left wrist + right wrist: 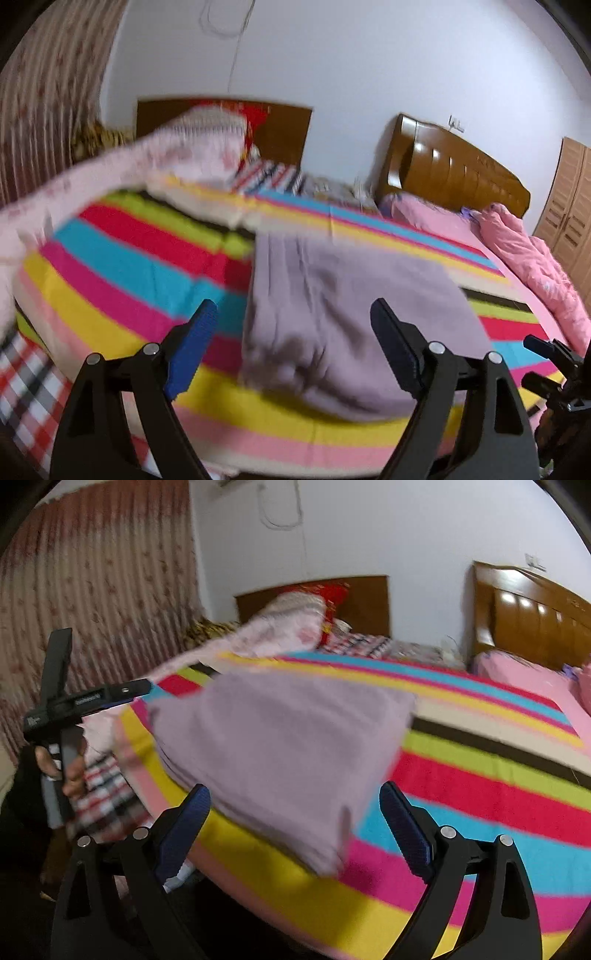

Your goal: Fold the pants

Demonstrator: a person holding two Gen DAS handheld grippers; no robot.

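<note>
The lilac pants (351, 314) lie folded in a flat, wrinkled stack on the striped bedspread (140, 266). They also show in the right wrist view (280, 746). My left gripper (295, 314) is open and empty, held just in front of the stack's near edge. My right gripper (295, 805) is open and empty, in front of the stack's near corner. The left gripper's body (62, 701) shows at the left of the right wrist view, held in a hand. Part of the right gripper (554, 369) shows at the right edge of the left wrist view.
A pink floral quilt (110, 173) is piled at the bed's far left. A second bed with pink bedding (517, 251) and a wooden headboard (450, 170) stands to the right. Striped curtains (92, 609) hang on the left. A checked sheet (26, 387) hangs at the bed's near-left edge.
</note>
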